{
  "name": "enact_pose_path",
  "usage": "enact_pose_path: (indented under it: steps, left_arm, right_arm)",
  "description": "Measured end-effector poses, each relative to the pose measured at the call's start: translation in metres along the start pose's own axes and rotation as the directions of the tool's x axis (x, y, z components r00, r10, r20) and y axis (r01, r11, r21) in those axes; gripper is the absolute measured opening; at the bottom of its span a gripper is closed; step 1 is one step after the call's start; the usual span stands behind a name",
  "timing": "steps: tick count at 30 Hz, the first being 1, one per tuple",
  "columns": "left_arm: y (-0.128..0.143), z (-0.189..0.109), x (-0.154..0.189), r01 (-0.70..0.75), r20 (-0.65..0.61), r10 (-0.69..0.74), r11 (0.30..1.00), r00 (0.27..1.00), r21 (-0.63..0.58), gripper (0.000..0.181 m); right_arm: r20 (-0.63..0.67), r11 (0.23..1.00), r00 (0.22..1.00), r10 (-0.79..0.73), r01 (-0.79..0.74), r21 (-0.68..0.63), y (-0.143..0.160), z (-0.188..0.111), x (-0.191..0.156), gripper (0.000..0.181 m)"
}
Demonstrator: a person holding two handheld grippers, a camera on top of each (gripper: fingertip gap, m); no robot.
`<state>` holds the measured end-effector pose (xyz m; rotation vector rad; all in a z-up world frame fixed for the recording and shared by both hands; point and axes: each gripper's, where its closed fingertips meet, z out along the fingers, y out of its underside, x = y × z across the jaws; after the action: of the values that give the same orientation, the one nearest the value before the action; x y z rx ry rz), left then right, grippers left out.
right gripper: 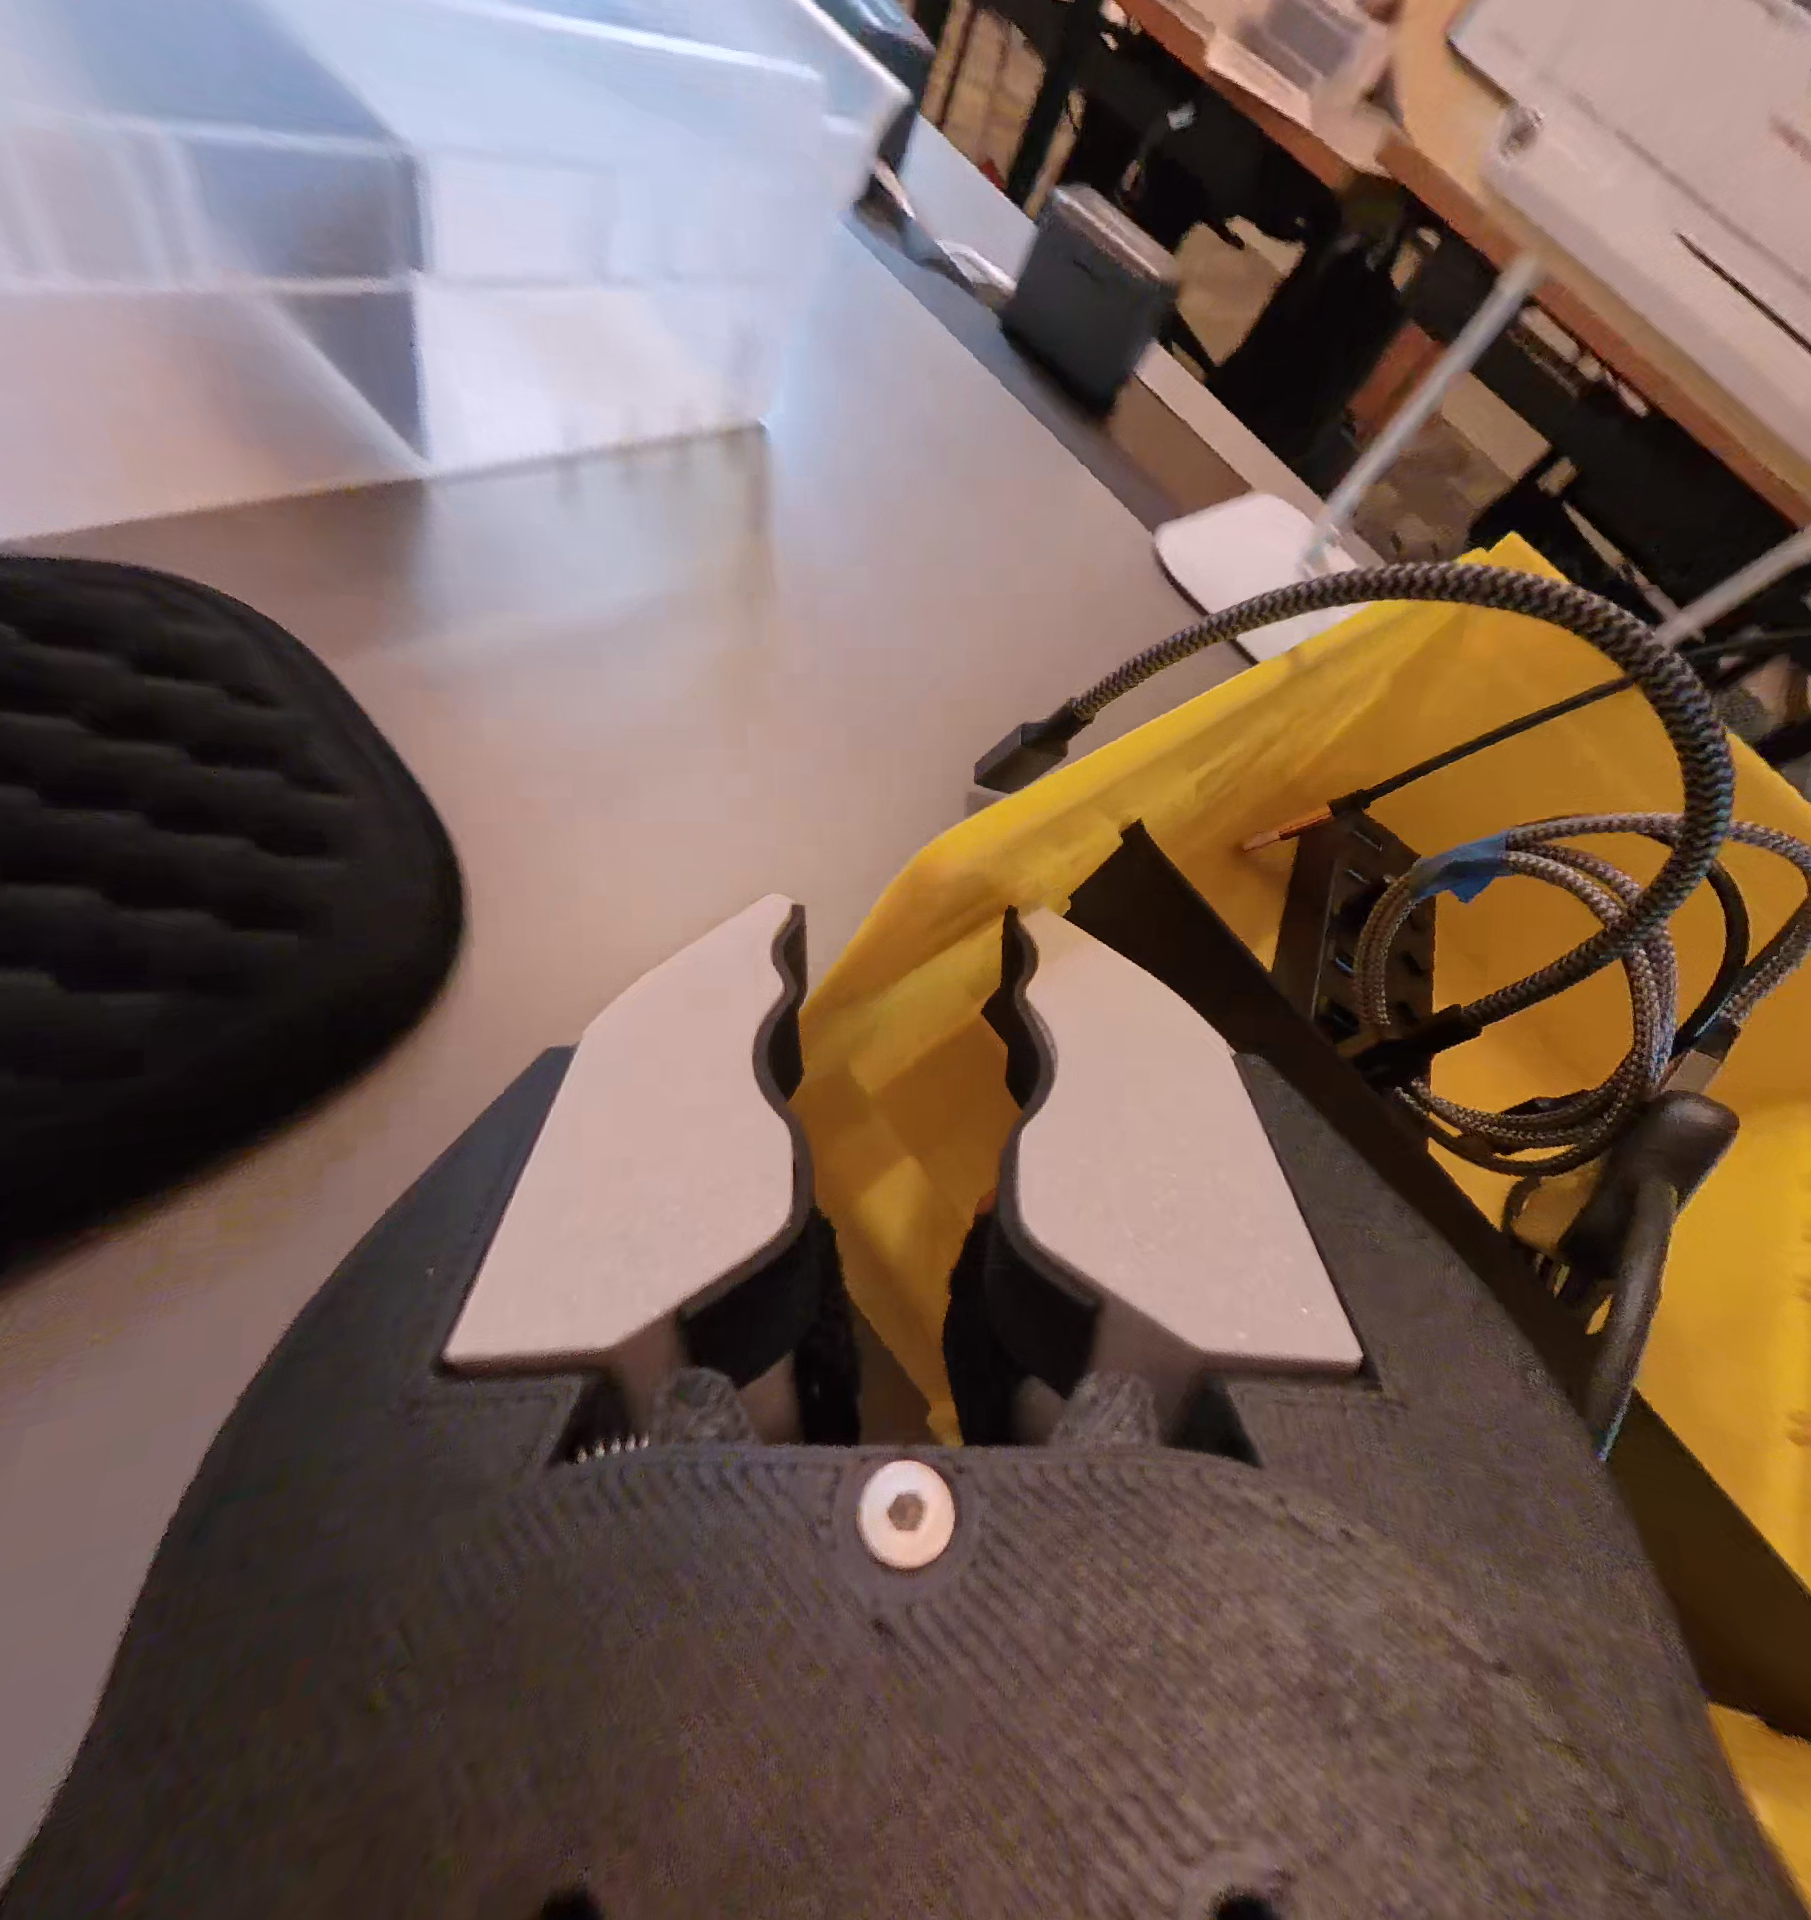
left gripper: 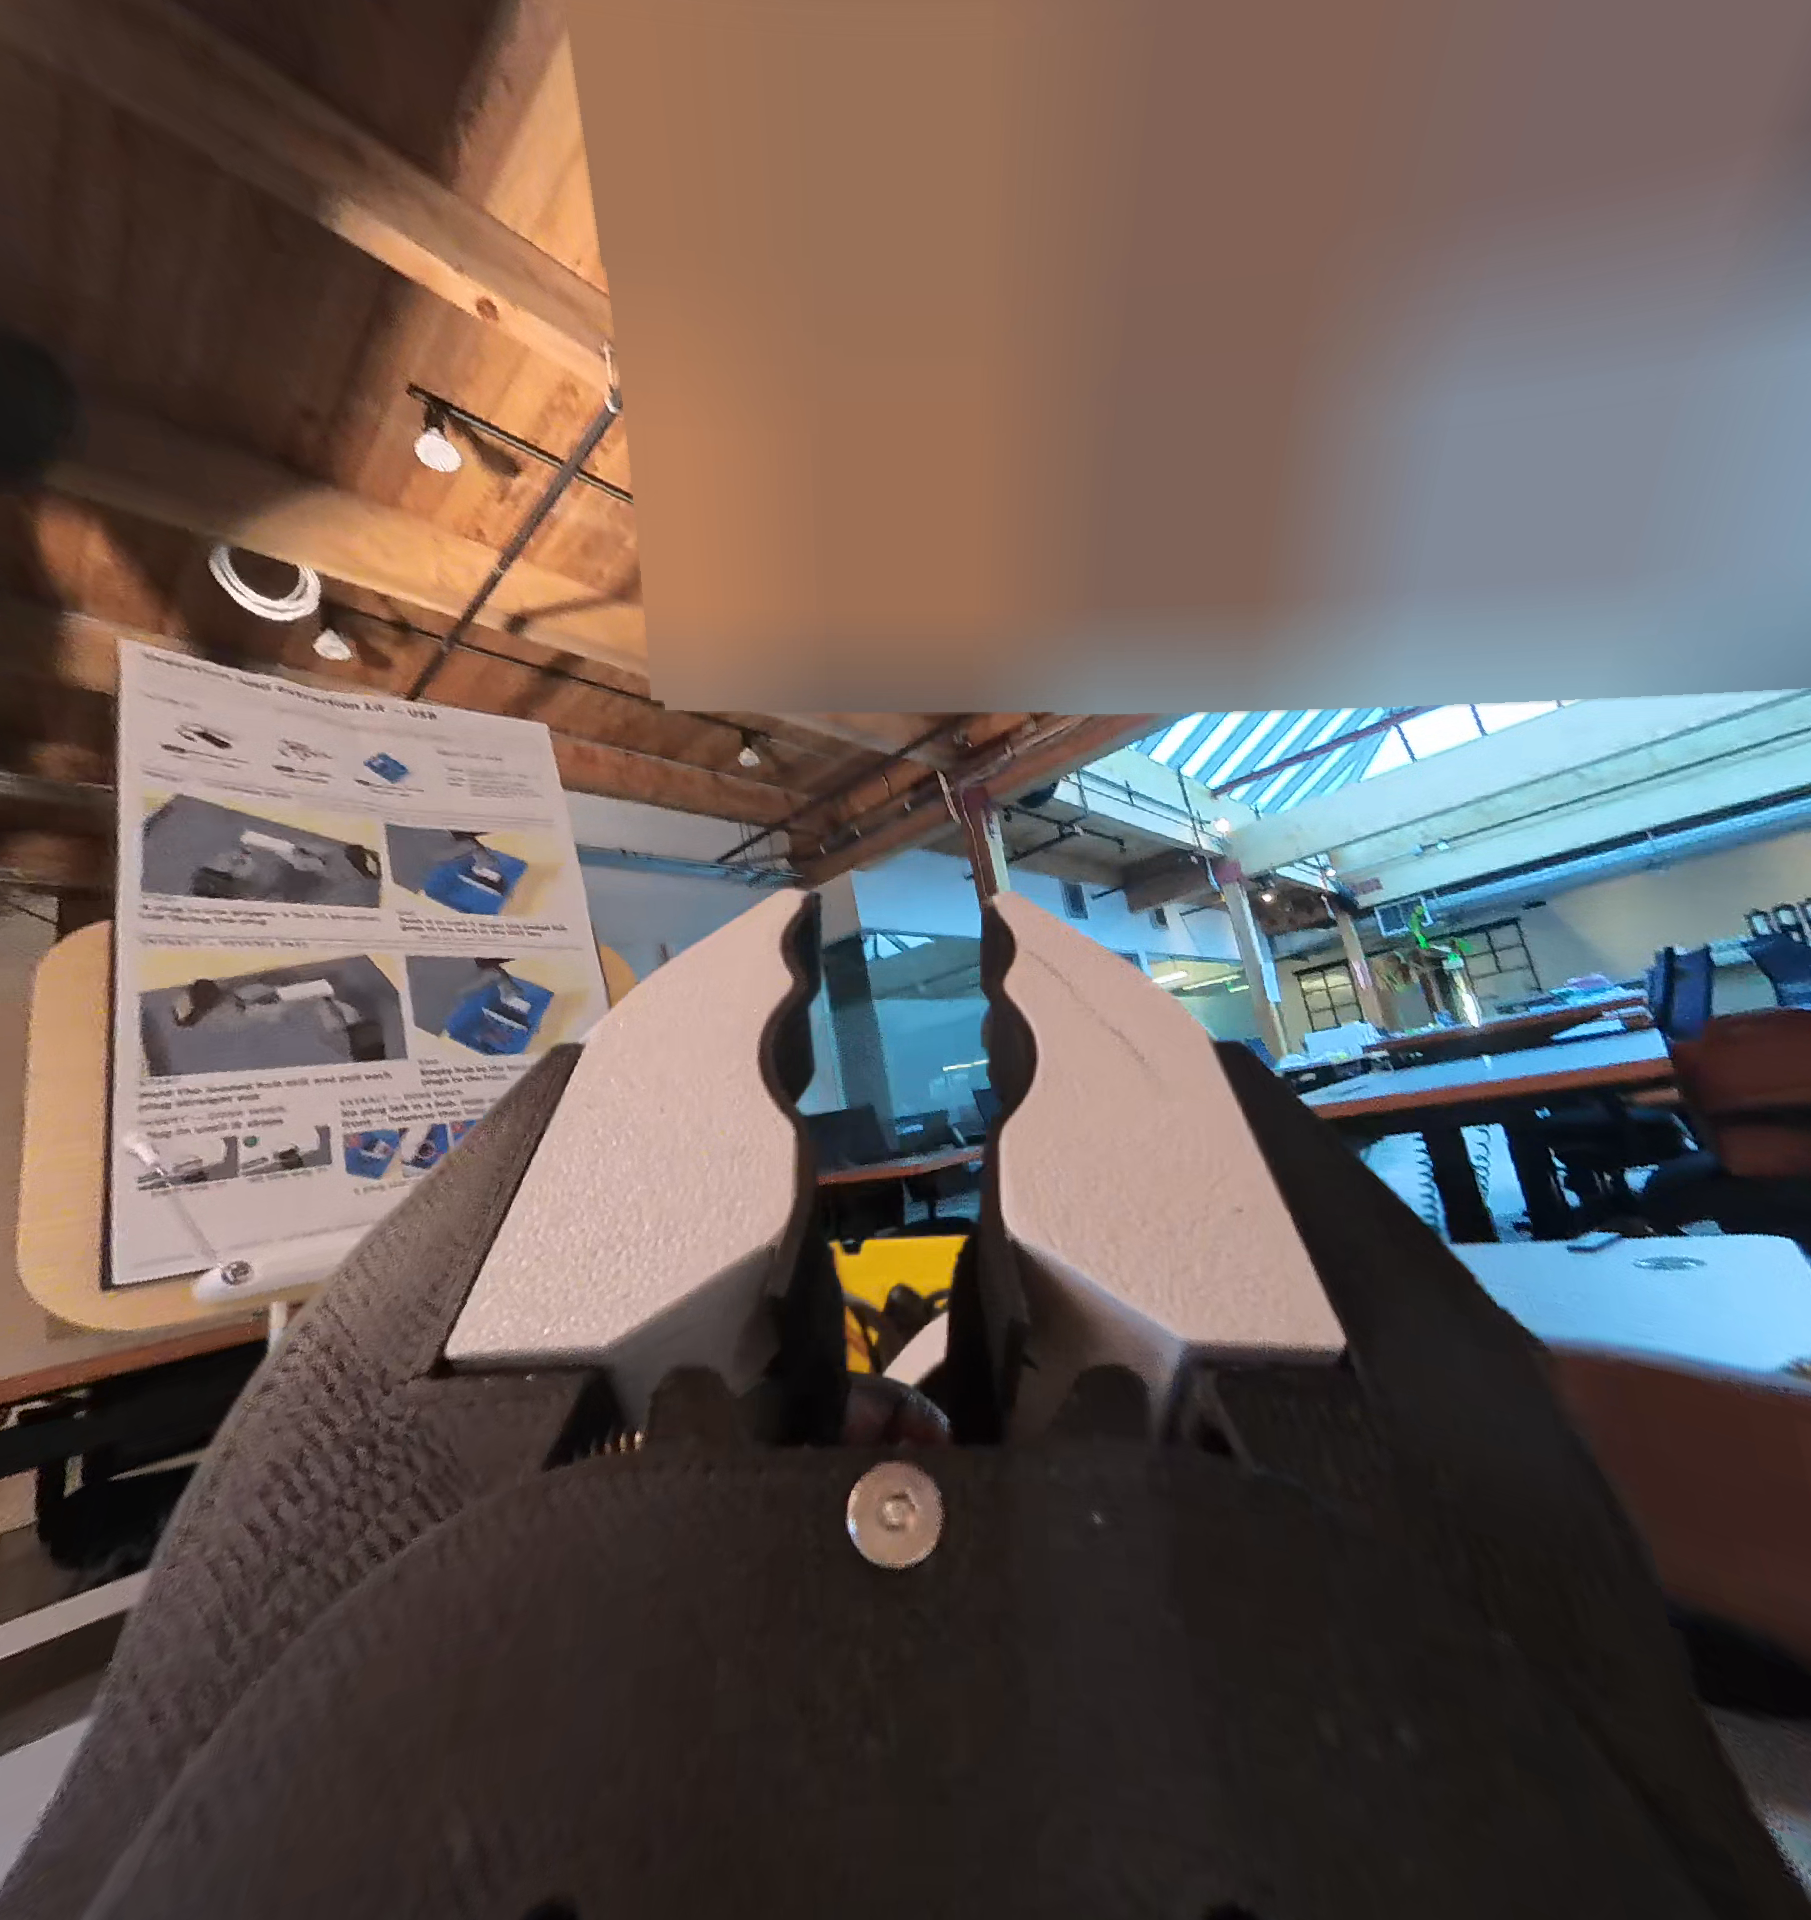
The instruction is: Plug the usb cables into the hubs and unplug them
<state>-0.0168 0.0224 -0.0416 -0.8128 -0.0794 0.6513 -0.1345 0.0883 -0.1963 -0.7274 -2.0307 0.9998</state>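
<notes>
In the right wrist view a yellow bin [right gripper: 1774,1299] stands at the right of a grey table [right gripper: 620,675]. It holds a black USB hub [right gripper: 1358,935] and a coil of grey braided USB cables [right gripper: 1566,1039]. One braided cable [right gripper: 1607,644] arches over the bin's rim, and its black plug [right gripper: 1026,753] hangs free above the table. My right gripper [right gripper: 903,920] is open and empty, just over the bin's near left rim. My left gripper [left gripper: 901,904] is open and empty. It points up into the room, with a bit of the yellow bin [left gripper: 896,1268] showing below its fingers.
A black ribbed pad [right gripper: 153,883] lies on the table to the left. Translucent bins [right gripper: 361,208] stand at the back left and a small dark box [right gripper: 1083,301] at the table's far edge. A printed instruction sheet [left gripper: 340,935] stands to the left, and desks [left gripper: 1503,1070] stand beyond. There is about 20 cm between the tips of the two grippers.
</notes>
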Motion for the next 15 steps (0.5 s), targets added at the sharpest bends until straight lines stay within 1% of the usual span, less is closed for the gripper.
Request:
enact_pose_path:
  steps: [4,7,11,15]
  left_arm:
    - [-0.005,0.000,-0.001,-0.030,0.016,0.029,1.000,0.999,0.009,0.028]
    - [-0.013,0.001,-0.001,-0.048,0.015,0.048,0.999,0.999,0.020,0.028]
    - [-0.031,0.001,-0.004,-0.072,0.023,0.070,0.996,0.997,0.052,0.028]
    - [-0.055,-0.001,-0.010,-0.111,0.037,0.108,0.990,0.993,0.087,0.028]
  right_arm:
    - [0.081,0.994,0.993,-0.090,0.084,0.077,-0.028,0.021,-0.043,0.041]
    - [0.141,0.985,0.981,-0.136,0.119,0.121,-0.047,0.034,-0.070,0.043]
    - [0.212,0.976,0.965,-0.156,0.117,0.184,-0.065,0.050,-0.093,0.043]
    - [0.294,0.963,0.938,-0.184,0.113,0.245,-0.076,0.057,-0.109,0.043]
